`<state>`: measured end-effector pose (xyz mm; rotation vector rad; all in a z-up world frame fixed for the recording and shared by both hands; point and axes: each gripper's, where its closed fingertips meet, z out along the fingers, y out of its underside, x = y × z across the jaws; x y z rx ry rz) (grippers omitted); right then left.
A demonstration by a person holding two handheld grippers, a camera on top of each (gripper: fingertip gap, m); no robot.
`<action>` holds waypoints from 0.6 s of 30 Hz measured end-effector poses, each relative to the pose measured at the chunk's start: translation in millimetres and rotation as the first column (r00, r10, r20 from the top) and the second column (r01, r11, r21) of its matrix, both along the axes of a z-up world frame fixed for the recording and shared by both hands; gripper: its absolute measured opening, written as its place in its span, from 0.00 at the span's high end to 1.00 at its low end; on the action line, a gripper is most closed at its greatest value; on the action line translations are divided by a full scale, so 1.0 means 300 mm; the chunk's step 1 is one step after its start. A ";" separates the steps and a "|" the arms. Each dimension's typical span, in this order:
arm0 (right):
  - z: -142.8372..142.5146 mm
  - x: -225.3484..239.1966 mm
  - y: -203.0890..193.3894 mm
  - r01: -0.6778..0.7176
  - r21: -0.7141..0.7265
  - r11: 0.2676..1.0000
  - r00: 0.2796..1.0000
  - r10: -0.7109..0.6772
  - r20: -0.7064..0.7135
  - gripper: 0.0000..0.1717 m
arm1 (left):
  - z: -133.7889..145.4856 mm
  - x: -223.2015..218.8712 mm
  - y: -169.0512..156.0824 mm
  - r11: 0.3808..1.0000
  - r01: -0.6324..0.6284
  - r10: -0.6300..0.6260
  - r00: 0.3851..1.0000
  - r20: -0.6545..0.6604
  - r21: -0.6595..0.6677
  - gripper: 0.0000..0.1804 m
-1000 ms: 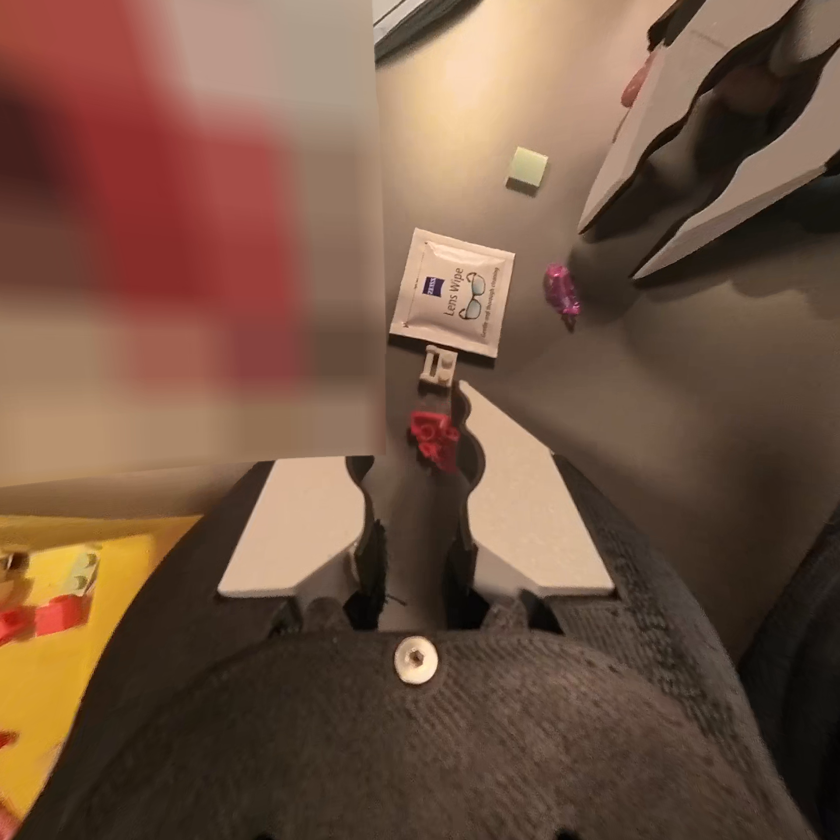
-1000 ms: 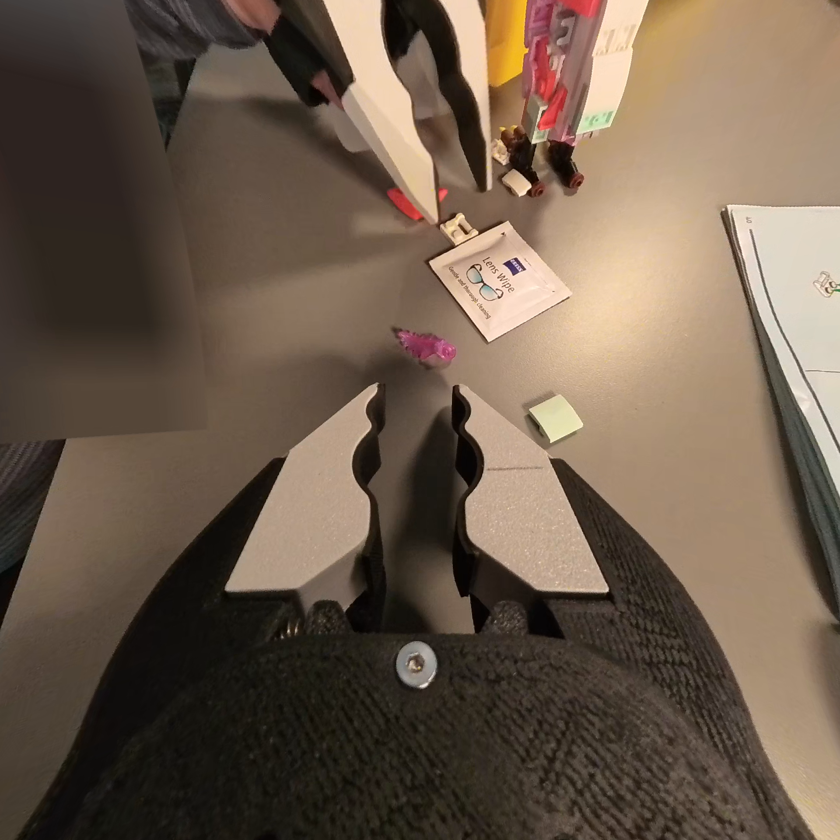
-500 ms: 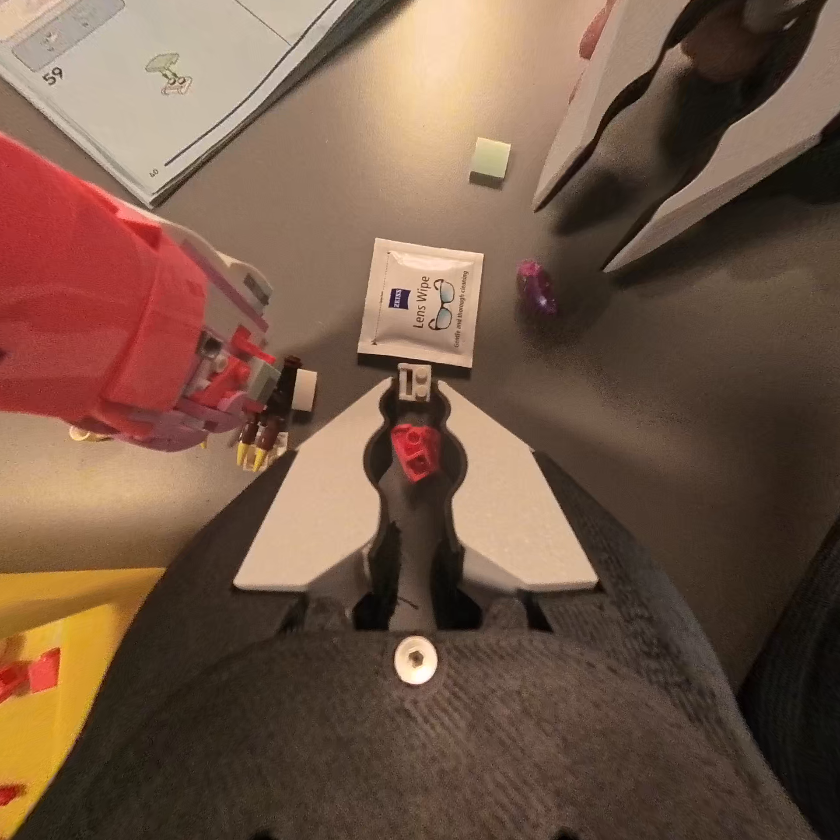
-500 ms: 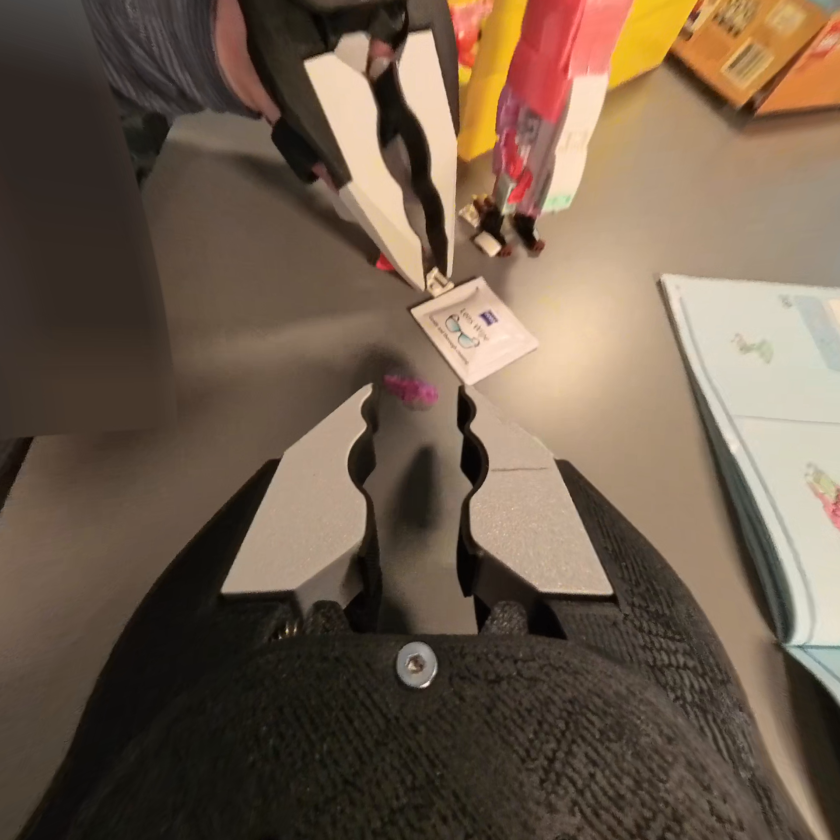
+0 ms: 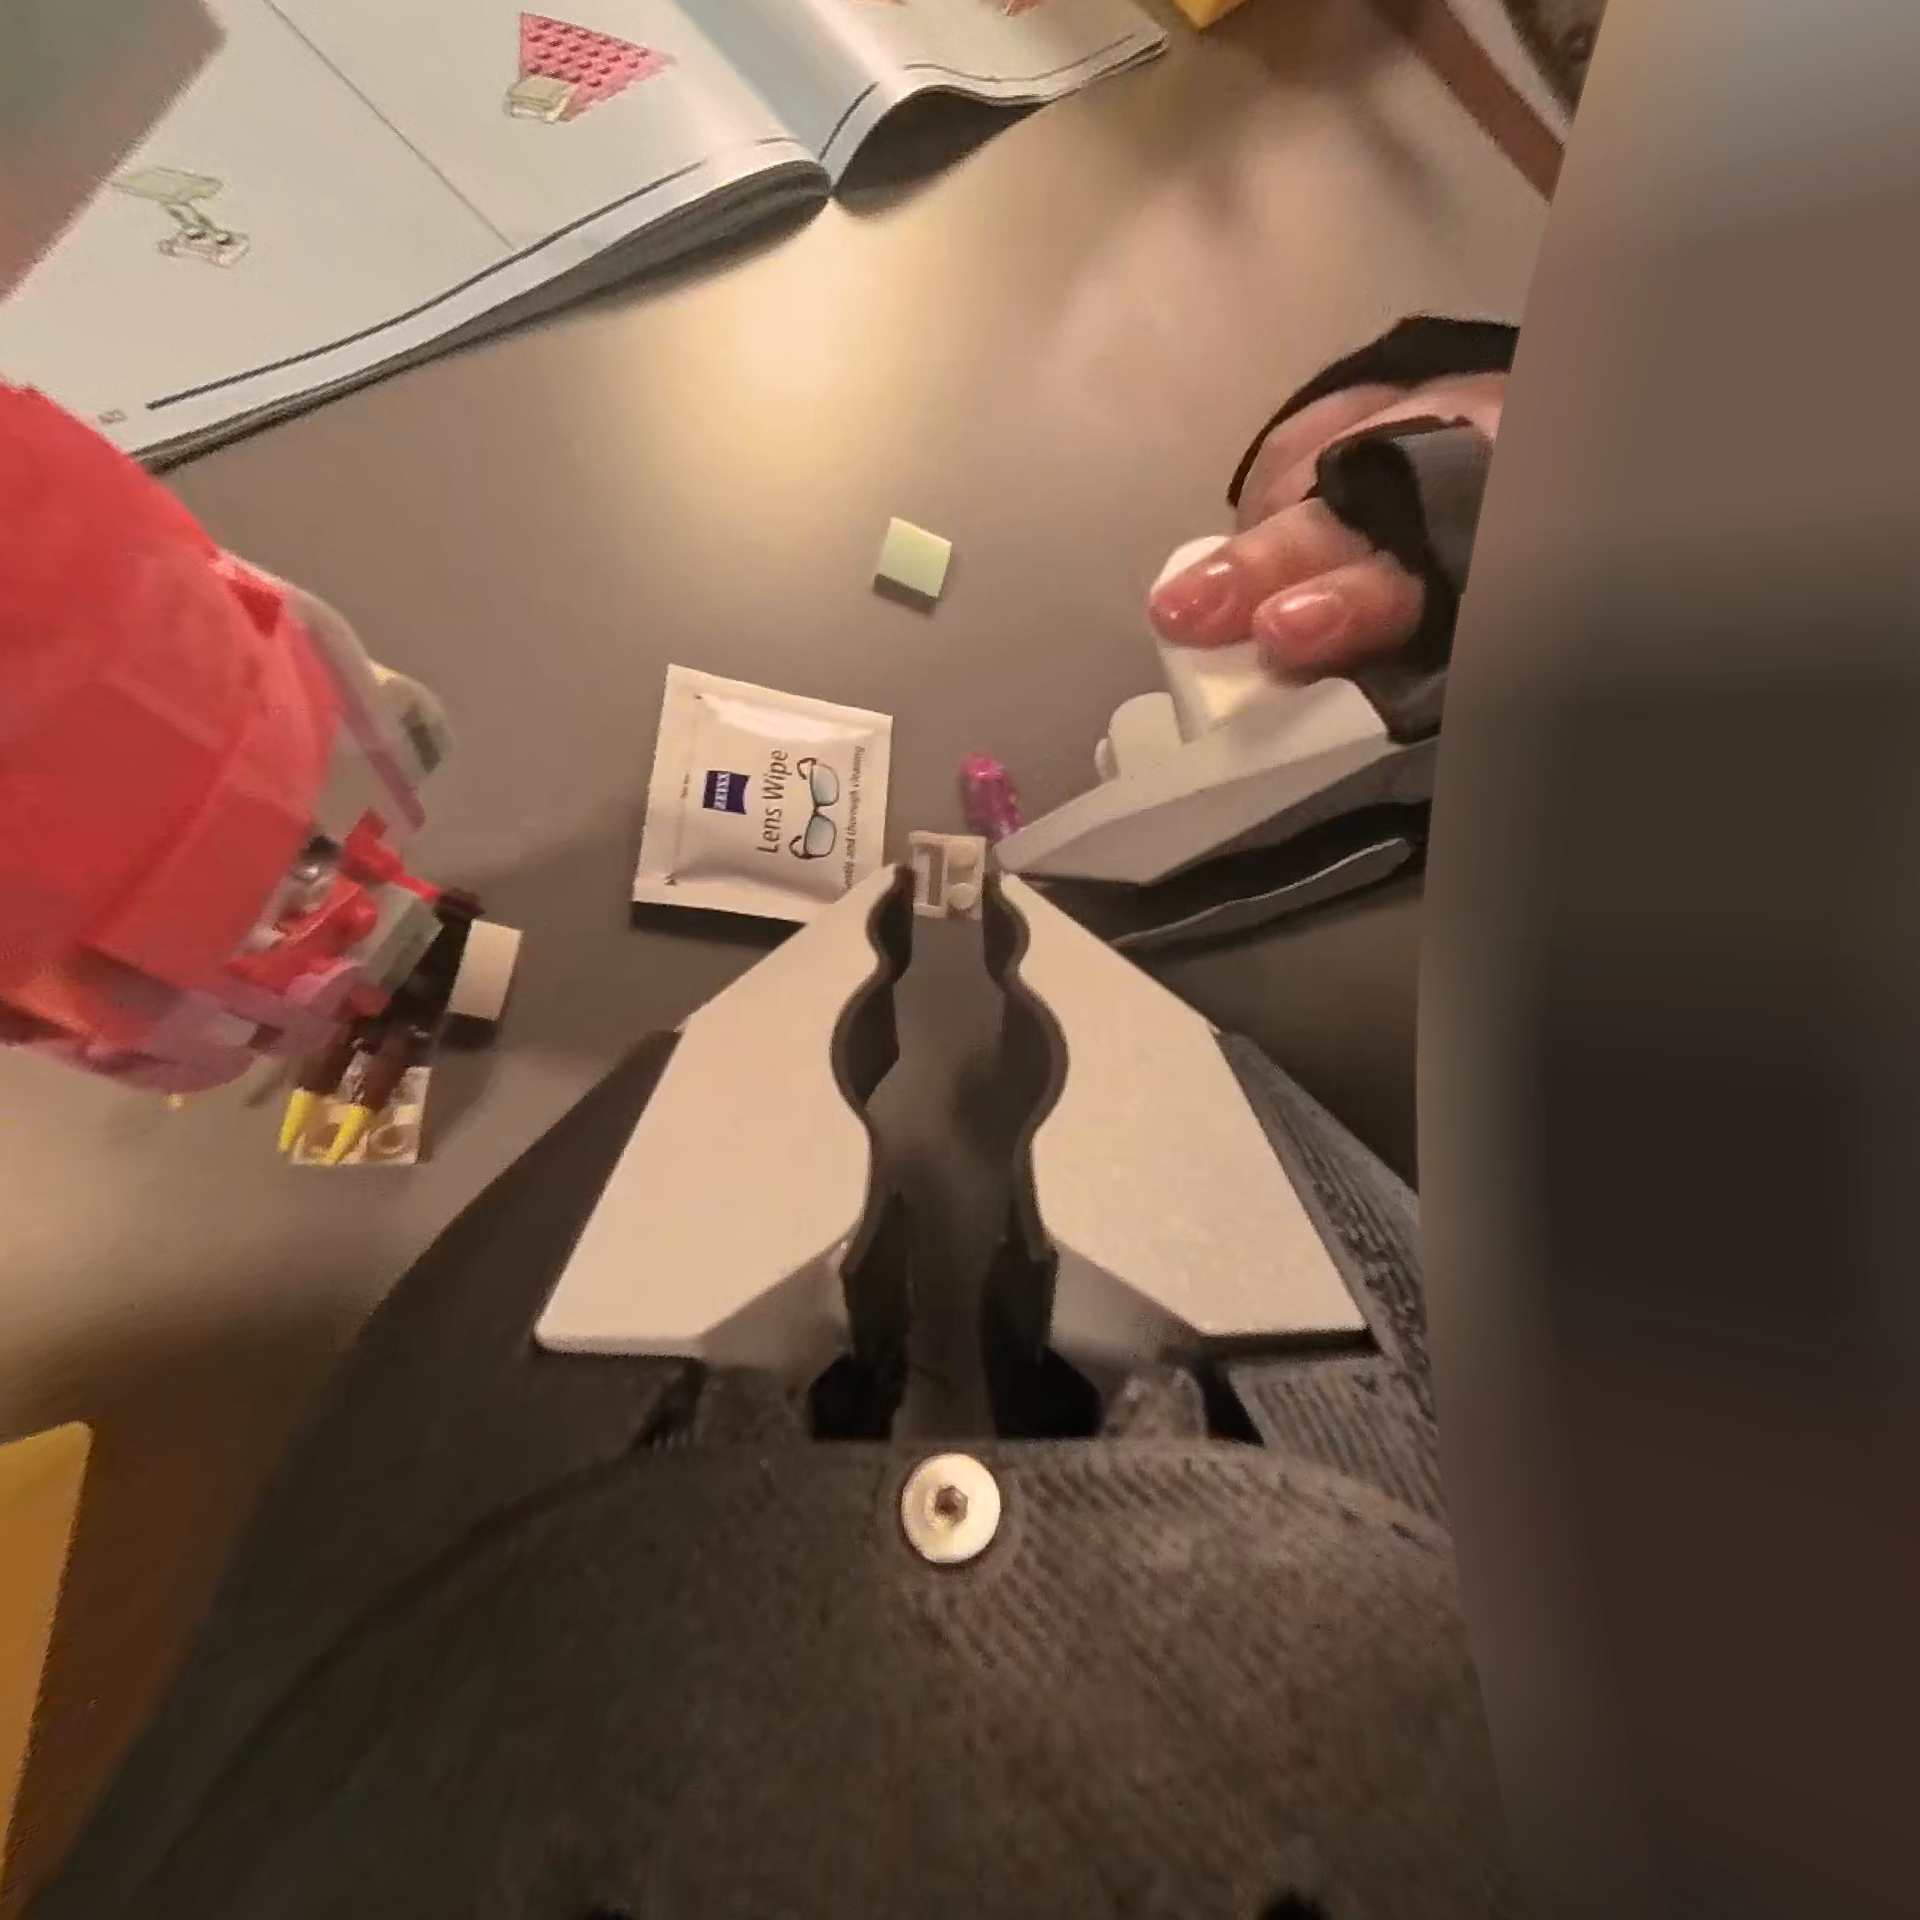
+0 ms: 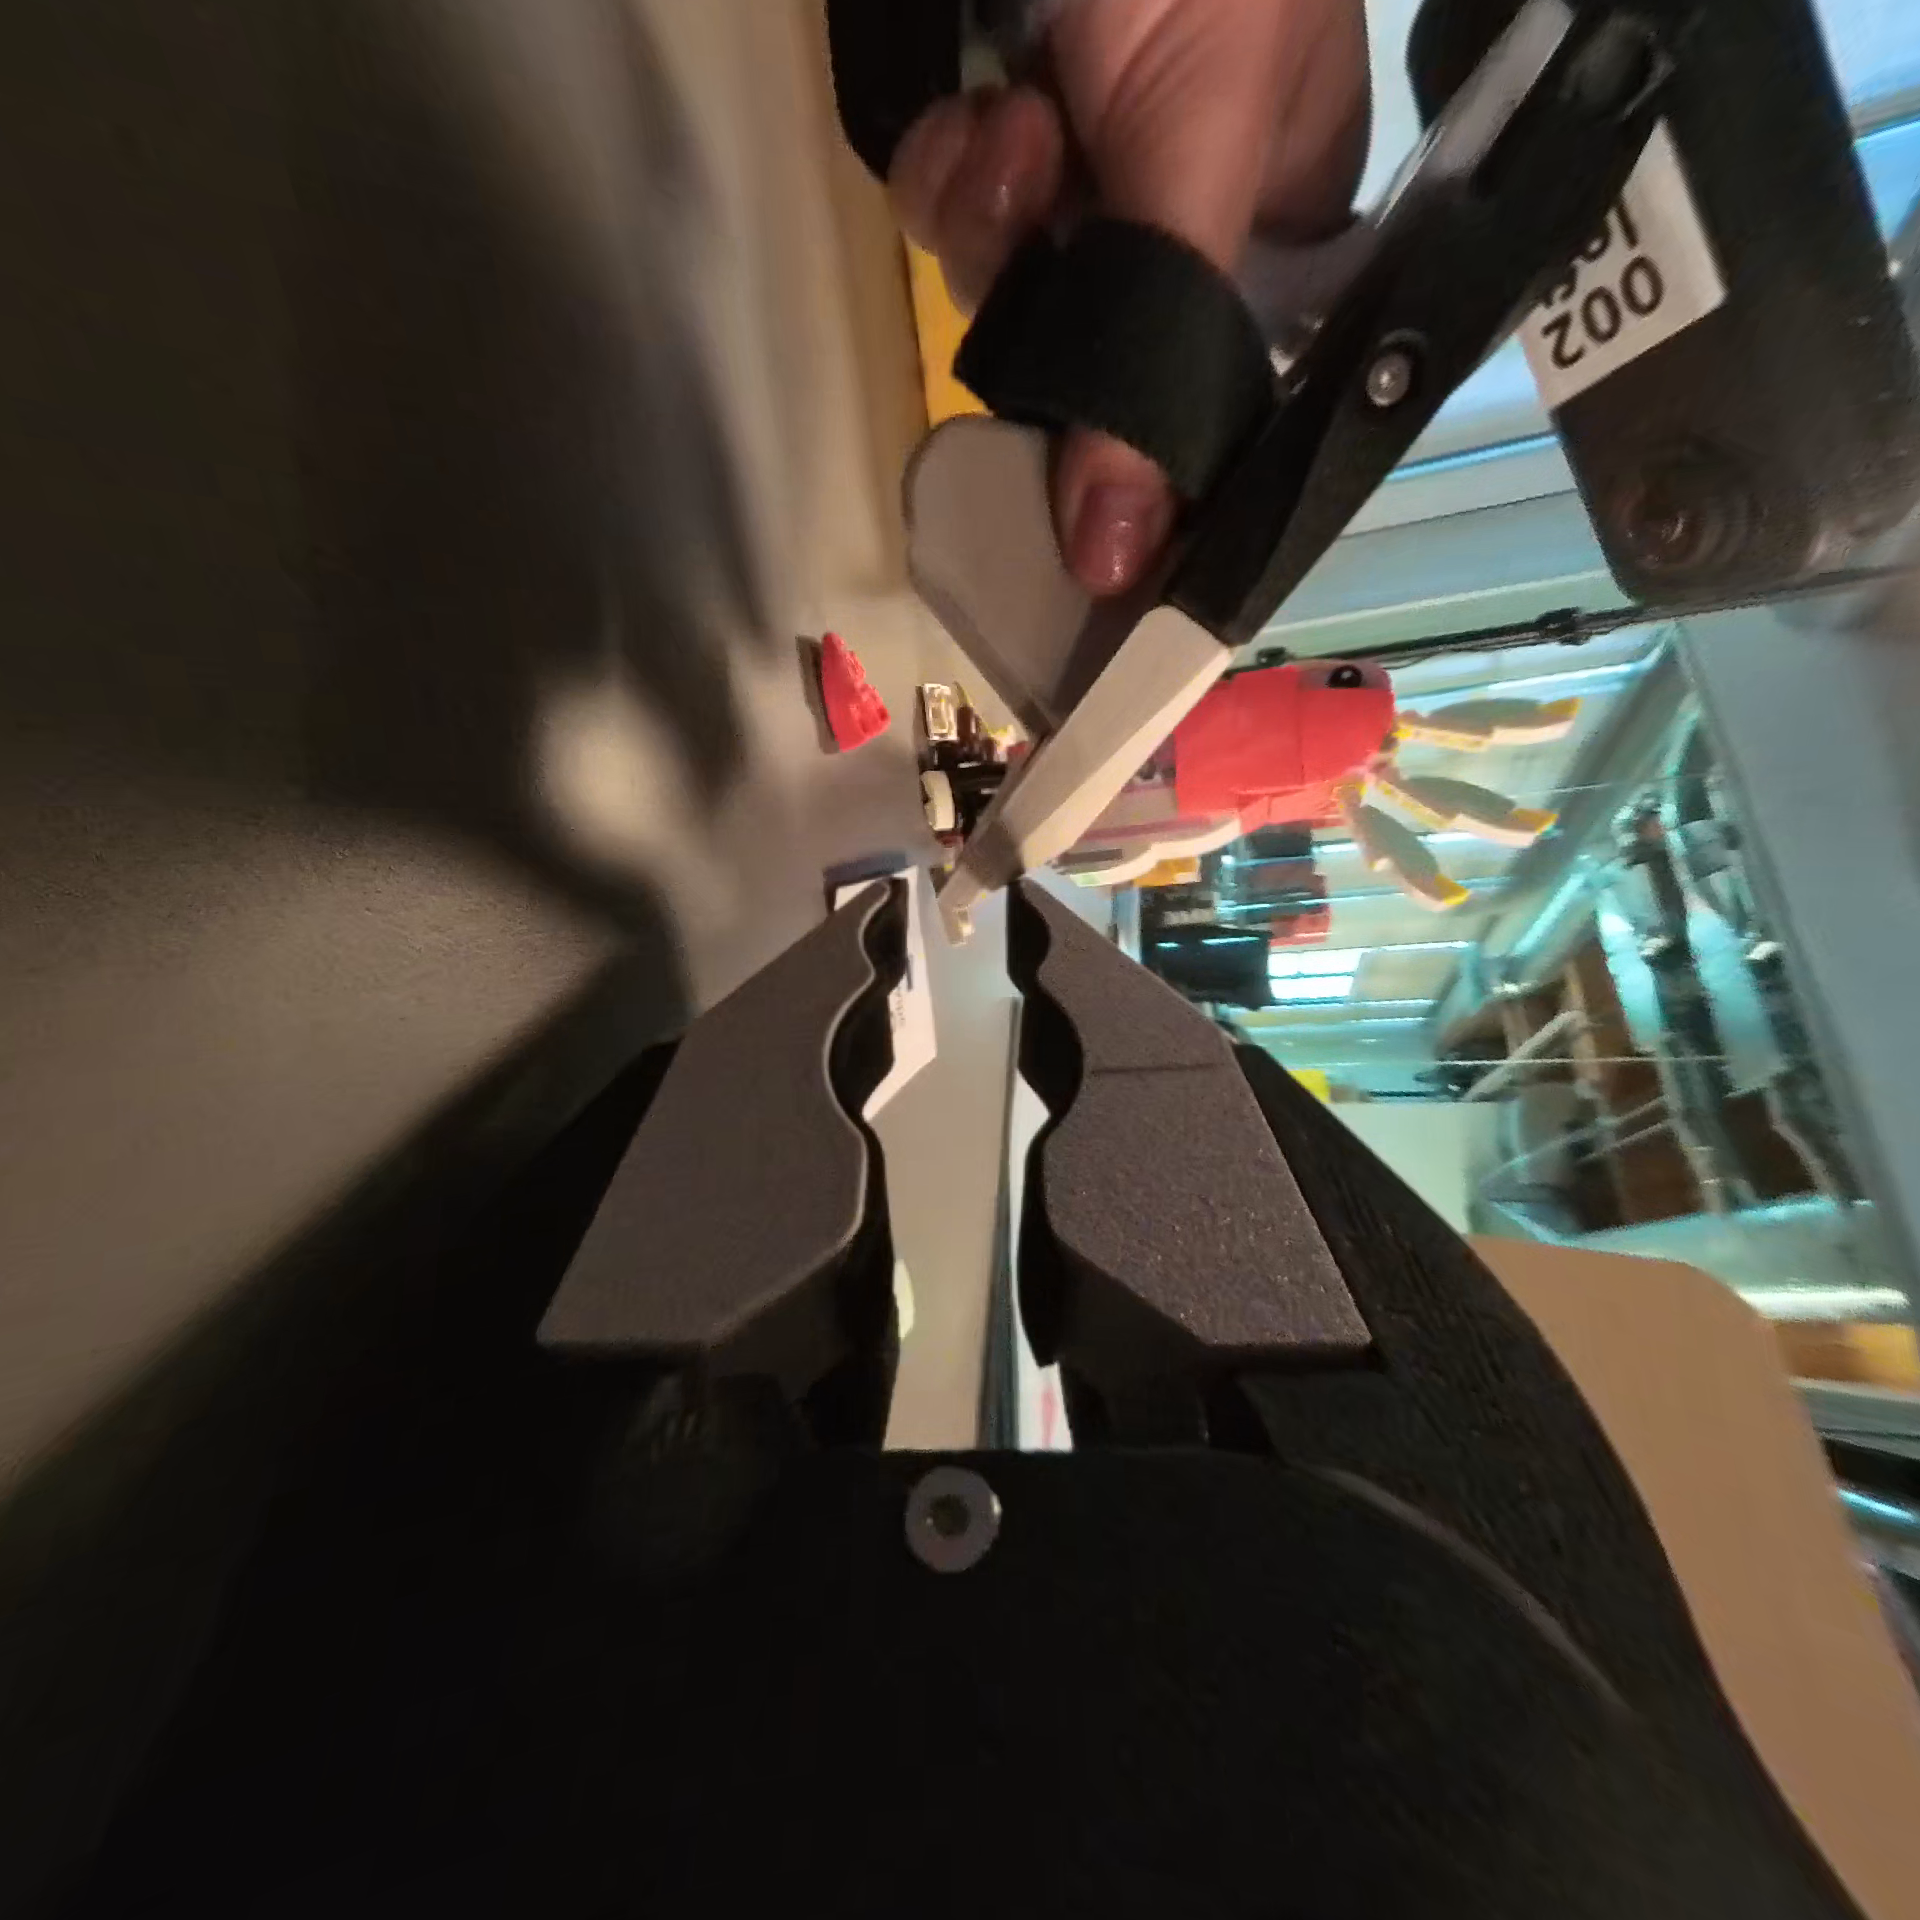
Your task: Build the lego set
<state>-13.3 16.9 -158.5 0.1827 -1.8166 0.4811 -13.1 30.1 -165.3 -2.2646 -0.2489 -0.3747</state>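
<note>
My left gripper (image 5: 945, 883) is shut on a small white brick piece (image 5: 945, 876), pinched at the very fingertips. In the right wrist view the left gripper (image 6: 977, 883) carries this piece (image 6: 961, 916) above the table. My right gripper (image 6: 956, 914) is rolled on its side and open. Its jaws stand on either side of the white piece with a gap on each side. In the left wrist view the right gripper (image 5: 1013, 854) has its tips right beside the piece. A pink translucent piece (image 5: 987, 795) lies on the table just behind them.
A white wipe sachet (image 5: 764, 795), a pale green tile (image 5: 914, 548) and an open booklet (image 5: 416, 156) lie on the grey table (image 5: 623, 499). A red brick-built model (image 5: 156, 727) stands at the left. A loose red brick (image 6: 852, 707) lies on the table. My two grippers' fingertips are within a few centimetres of each other. From the left gripper's tips to the white wipe sachet (image 5: 764, 795) is close to 4 centimetres.
My left gripper closed on the white piece and lifted it, leaving the red brick on the table. My right gripper rolled sideways, narrowed its jaws and moved up to the left gripper's tips.
</note>
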 end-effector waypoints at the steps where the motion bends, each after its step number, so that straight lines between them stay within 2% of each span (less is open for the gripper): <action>1: 0.002 -0.006 0.004 0.013 0.018 1.000 1.000 -0.013 -0.022 0.91 | 0.000 -0.001 0.000 1.000 0.000 0.000 1.000 -0.003 0.000 0.93; 4: -0.005 -0.018 0.015 0.036 0.050 0.998 0.999 -0.034 -0.042 0.91 | 0.014 0.010 0.002 1.000 0.005 -0.006 0.999 0.032 0.022 0.93; 6: 0.002 -0.017 0.015 0.031 0.034 0.999 0.999 -0.030 -0.044 0.97 | 0.013 0.013 0.000 1.000 0.010 -0.011 0.999 0.034 0.020 0.93; 9: 0.021 -0.007 0.016 0.011 0.000 1.000 0.999 -0.011 -0.038 0.98 | 0.031 0.024 0.000 0.997 0.041 -0.042 0.999 0.022 0.064 0.93; 10: 0.038 -0.002 0.017 -0.002 -0.049 0.999 1.000 0.000 -0.030 0.98 | 0.052 0.030 0.000 0.993 0.058 -0.060 0.998 0.017 0.103 0.93; 12: 0.086 0.015 0.013 -0.049 -0.216 0.975 0.998 0.054 0.018 0.98 | 0.112 0.054 0.001 0.971 0.104 -0.111 0.994 0.020 0.216 0.85; 15: 0.172 0.048 0.018 -0.132 -0.458 0.879 0.984 0.173 0.050 0.98 | 0.178 0.069 -0.004 0.926 0.140 -0.144 0.989 -0.015 0.352 0.84; 18: 0.222 0.089 0.016 -0.221 -0.536 0.815 0.963 0.268 0.011 0.99 | 0.235 0.115 -0.013 0.881 0.138 -0.240 0.955 0.176 0.452 0.84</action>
